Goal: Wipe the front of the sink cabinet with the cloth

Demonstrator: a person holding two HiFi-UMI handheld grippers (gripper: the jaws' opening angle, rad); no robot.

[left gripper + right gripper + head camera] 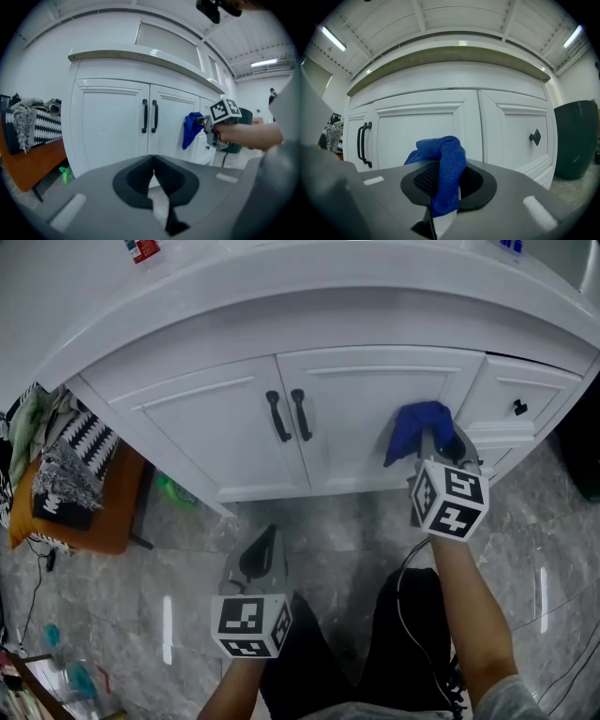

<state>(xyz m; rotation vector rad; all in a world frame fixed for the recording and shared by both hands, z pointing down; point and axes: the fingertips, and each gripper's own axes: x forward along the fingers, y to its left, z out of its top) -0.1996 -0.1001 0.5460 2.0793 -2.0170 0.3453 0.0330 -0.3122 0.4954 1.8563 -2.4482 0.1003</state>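
cloth (pixel 419 427), blue and bunched, sits pinched in the right hand-held gripper (pixel 437 444), whose jaws are closed on it with a fold hanging down between them. it is held up at the cabinet (pixel 234 395) front, over the right door (pixel 375 404), out toward that door's far edge and well clear of the two black handles (pixel 289 415). from where i stand it looks to be against the panel or just off it; i cannot tell which. the left hand-held gripper (pixel 262 554) hangs low over the floor (pixel 328 517) in front of the doors, jaws brought together with nothing in them, taking no part. as for progress, the cloth is gripped and brought to the work, so the wiping looks begun or about to begin on this one door. the white fronts show no streaks or damp marks, so how much is already wiped can't be read. by my guess the left door, the drawer (pixel 525 395) at the right and the lower rails are left to cover.
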